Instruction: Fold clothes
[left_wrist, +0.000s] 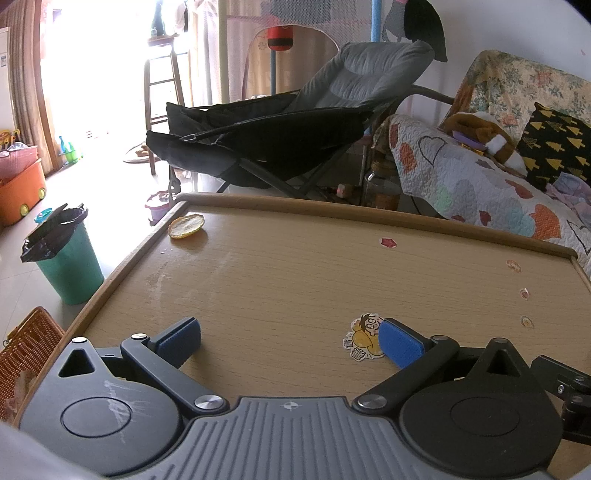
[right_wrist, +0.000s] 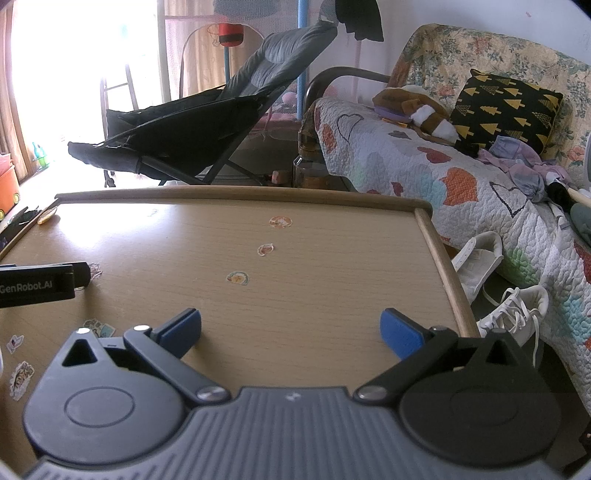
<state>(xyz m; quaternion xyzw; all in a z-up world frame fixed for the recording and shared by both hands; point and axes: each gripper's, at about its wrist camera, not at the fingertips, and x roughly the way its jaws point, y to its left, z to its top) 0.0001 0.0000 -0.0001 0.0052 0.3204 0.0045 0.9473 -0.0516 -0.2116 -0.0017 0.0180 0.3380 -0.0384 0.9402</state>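
Wood-grain table (left_wrist: 295, 266) lies under both grippers, and no garment is on it. The left gripper (left_wrist: 290, 341) and the right gripper (right_wrist: 290, 332) both stand spread wide, blue pads apart, with nothing between them.

The only likely clothes are off the table, on the sofa (right_wrist: 424, 166) past its right edge: a lilac heap (right_wrist: 524, 162) in front of the black cushion (right_wrist: 506, 110), seen in the right wrist view. Whether that is one garment or several I cannot tell from here.

By its crumpled look, the cloth should be light, limp and not fragile; it will sag and slide, not hold a shape. A single pinch would lift a bunch, so it is better taken at an edge or corner, such as a hem or shoulder seam, one gripper at each end, then laid flat on the table.
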